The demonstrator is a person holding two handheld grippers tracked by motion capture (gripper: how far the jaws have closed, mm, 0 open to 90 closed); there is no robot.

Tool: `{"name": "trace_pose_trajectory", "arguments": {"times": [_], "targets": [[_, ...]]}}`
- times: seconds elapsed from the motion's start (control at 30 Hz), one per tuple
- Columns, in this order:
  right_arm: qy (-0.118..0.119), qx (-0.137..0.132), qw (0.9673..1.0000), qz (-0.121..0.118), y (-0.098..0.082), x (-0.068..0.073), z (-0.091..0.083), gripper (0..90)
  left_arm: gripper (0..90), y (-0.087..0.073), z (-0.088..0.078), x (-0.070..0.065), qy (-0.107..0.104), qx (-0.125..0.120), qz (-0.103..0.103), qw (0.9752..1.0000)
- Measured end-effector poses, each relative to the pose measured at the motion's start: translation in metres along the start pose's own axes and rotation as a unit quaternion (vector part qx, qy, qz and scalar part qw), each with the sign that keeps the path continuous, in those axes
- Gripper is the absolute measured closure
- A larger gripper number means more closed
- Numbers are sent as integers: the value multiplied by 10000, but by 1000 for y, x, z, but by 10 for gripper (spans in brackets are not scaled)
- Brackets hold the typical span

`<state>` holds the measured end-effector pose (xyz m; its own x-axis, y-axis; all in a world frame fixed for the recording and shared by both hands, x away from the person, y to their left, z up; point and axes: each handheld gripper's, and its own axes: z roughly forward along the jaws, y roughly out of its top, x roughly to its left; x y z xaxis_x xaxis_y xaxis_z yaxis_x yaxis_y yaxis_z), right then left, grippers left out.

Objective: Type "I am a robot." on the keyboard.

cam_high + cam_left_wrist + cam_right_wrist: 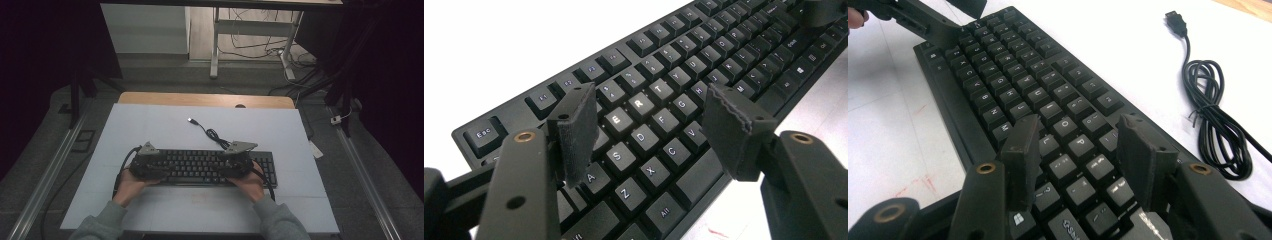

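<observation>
Nearest, both hands hold tongs over the keyboard [210,167]: left tongs [649,125] spread above its nine o'clock keys, right tongs [1080,150] spread toward three o'clock, likely poised for typing. Its cable [212,134] lies coiled at twelve o'clock on the table [150,120], out of the way

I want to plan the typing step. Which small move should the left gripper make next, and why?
Probably lower the left gripper a little onto the keyboard: its jaws stand open above the E, D and F keys, with nothing between them.

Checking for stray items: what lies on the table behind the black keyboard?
Behind the black keyboard, its coiled black USB cable lies on the white table; where it joins stays hidden behind the right gripper.
</observation>
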<state>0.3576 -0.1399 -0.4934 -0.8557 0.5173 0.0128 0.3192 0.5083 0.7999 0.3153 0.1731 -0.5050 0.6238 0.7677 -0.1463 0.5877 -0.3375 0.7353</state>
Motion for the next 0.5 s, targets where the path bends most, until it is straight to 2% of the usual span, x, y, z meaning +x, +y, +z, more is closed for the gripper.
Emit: {"name": "trace_pose_trajectory", "arguments": {"times": [0.37,0.5], "targets": [[31,65,10000,9,5,1,14,579,381,0,1,0,-3,27,20,10000],[79,105,9999,24,5,0,17,685,380,0,1,-1,-6,34,22,10000]]}}
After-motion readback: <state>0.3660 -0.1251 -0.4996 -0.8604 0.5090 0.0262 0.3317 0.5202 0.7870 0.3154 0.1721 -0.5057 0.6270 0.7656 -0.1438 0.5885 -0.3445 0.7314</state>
